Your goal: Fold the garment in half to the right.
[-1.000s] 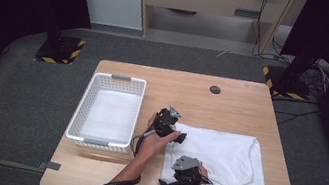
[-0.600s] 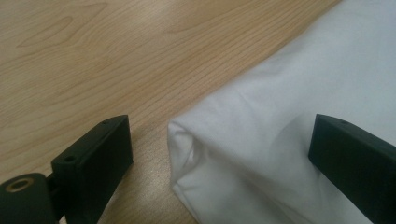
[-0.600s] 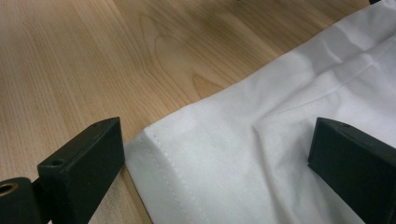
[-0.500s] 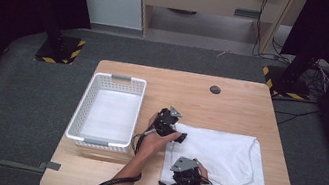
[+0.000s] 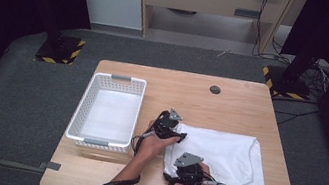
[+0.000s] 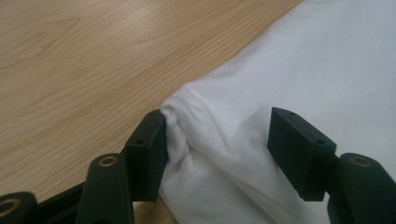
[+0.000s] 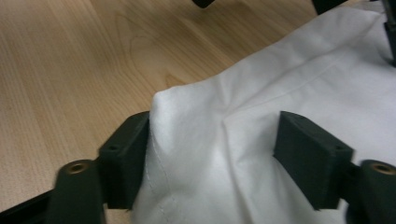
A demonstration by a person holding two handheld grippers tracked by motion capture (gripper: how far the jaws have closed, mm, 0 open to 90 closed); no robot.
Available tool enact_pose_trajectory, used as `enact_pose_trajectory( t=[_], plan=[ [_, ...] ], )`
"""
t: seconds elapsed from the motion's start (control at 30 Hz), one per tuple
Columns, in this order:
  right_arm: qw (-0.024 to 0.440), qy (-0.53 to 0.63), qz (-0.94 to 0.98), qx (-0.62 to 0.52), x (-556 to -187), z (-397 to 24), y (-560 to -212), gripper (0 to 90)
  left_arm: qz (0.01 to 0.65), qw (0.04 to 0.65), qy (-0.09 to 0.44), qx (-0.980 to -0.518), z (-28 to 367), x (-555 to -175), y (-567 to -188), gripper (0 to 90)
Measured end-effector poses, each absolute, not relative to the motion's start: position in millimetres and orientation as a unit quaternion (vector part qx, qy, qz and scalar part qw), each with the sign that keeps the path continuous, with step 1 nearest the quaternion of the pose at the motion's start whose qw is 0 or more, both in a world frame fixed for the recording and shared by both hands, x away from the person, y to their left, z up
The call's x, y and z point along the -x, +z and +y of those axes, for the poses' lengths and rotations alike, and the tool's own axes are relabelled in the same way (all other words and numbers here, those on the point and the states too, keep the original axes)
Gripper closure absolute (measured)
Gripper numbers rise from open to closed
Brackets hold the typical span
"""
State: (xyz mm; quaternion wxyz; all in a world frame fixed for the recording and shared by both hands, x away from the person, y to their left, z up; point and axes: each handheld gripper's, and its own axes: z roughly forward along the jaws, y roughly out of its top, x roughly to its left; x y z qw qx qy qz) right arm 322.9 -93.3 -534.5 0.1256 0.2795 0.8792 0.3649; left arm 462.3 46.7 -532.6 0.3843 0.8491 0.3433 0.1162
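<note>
A white cloth (image 5: 228,156) lies flat on the right half of the wooden table (image 5: 231,104). My left gripper (image 5: 179,136) rests at the cloth's far left corner. In the left gripper view, the left gripper (image 6: 217,144) has just been closing; its jaws straddle a bunched fold of cloth (image 6: 303,70), with one pad touching it and the other still apart. My right gripper (image 5: 169,177) sits at the near left corner. Its jaws (image 7: 215,149) have also just been closing around a raised fold of the cloth (image 7: 299,70), with a gap left.
A white plastic basket (image 5: 119,79) stands on the table's left half, close to the left hand. A small dark disc (image 5: 214,89) lies near the far edge. Bare wood runs along the far side and the near left corner.
</note>
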Motion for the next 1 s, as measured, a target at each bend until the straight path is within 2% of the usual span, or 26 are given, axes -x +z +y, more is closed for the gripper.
enact_pose_trajectory(
  t=[0.1, 0.13, 0.2, 0.4, 0.53, 0.67, 1.0],
  plan=[
    [0.132, 0.368, 0.874, -0.288, -325.1, -97.2, -533.5, 44.3, 0.357, 0.392, 0.119, -0.84, 49.3, -463.6, -533.7, 42.3],
    [0.132, 0.368, 0.874, -0.288, -325.1, -97.2, -533.5, 44.3, 0.357, 0.392, 0.119, -0.84, 49.3, -463.6, -533.7, 42.3],
    [0.138, 0.371, 0.87, -0.294, -325.7, -99.6, -533.6, 49.9, 0.359, 0.395, 0.122, -0.837, 50.0, -464.0, -534.6, 42.3],
    [0.145, 0.372, 0.867, -0.299, -325.2, -100.4, -533.7, 55.4, 0.374, 0.404, 0.129, -0.825, 54.5, -466.2, -537.0, 37.3],
    [0.147, 0.37, 0.867, -0.3, -324.7, -100.2, -533.3, 57.3, 0.373, 0.402, 0.124, -0.827, 54.9, -468.4, -535.8, 39.0],
    [0.149, 0.369, 0.868, -0.296, -324.5, -100.4, -532.9, 63.8, 0.376, 0.403, 0.11, -0.827, 54.5, -468.8, -533.9, 53.6],
    [0.158, 0.37, 0.87, -0.286, -323.6, -103.5, -533.2, 79.3, 0.399, 0.415, 0.109, -0.811, 55.5, -467.6, -536.1, 78.9]
  ],
)
